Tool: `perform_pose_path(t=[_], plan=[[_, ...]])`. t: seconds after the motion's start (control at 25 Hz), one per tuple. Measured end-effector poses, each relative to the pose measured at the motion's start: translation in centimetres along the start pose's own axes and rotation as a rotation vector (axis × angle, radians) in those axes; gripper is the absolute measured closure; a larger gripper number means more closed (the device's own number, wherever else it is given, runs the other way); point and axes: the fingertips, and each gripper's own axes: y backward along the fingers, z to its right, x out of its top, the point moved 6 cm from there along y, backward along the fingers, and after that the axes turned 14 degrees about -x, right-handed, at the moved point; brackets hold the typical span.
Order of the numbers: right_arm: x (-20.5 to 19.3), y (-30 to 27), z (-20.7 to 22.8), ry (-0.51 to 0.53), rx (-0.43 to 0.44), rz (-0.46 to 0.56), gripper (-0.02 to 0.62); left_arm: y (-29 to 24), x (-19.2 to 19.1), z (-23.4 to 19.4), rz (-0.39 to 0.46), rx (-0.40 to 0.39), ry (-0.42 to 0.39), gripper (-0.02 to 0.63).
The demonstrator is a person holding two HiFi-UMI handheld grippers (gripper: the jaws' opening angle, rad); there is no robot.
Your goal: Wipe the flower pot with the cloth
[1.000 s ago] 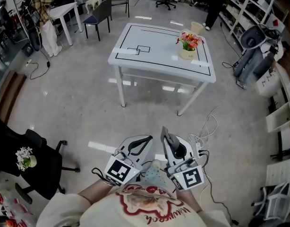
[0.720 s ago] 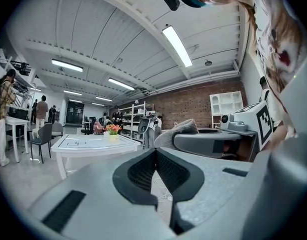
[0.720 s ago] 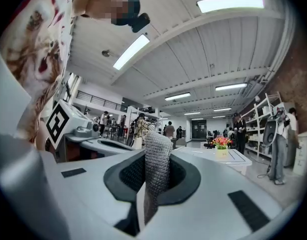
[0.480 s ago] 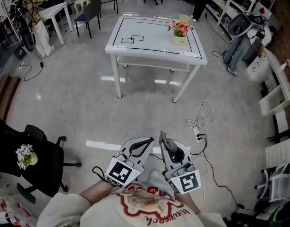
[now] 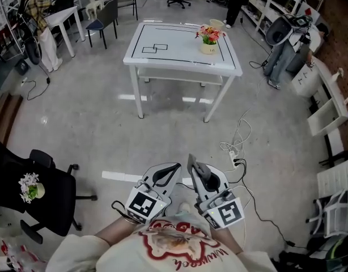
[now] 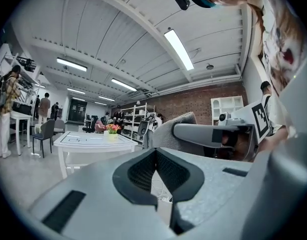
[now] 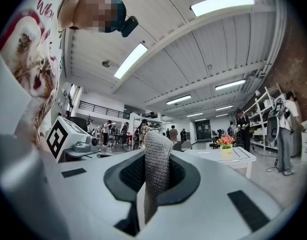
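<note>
Left gripper (image 5: 166, 170): pale grey, black ridged pads (image 6: 140, 172) inside, black-and-white marker cube (image 5: 147, 204) | Right gripper (image 5: 198, 171): matching grey, matching cube | Sweater (image 5: 174, 247): cream, long sleeves, red lettering, cat print | Cable (image 5: 117, 208): black, looped

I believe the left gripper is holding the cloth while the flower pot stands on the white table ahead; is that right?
Not quite: the right gripper holds the cloth, as the right gripper view shows; the left gripper is shut on nothing. The flower pot does stand on the white table ahead.
</note>
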Motion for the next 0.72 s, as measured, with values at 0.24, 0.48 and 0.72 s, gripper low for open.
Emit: perform_pose_path(t=[0.24,0.48,0.72], plan=[[0.3,0.0,-1.6,0.016,0.014,0.003,0.569,1.3,0.6,0.0,0.008,0.007,-0.015,0.604],[0.2,0.2,-3.1,0.036,0.008,0.002,0.569,2.6,0.8,0.0,0.013,0.005,-0.031,0.604],[0.0,0.1,-3.9,0.035,0.007,0.0,0.569,3.3,0.8,0.0,0.019,-0.003,-0.036,0.604]])
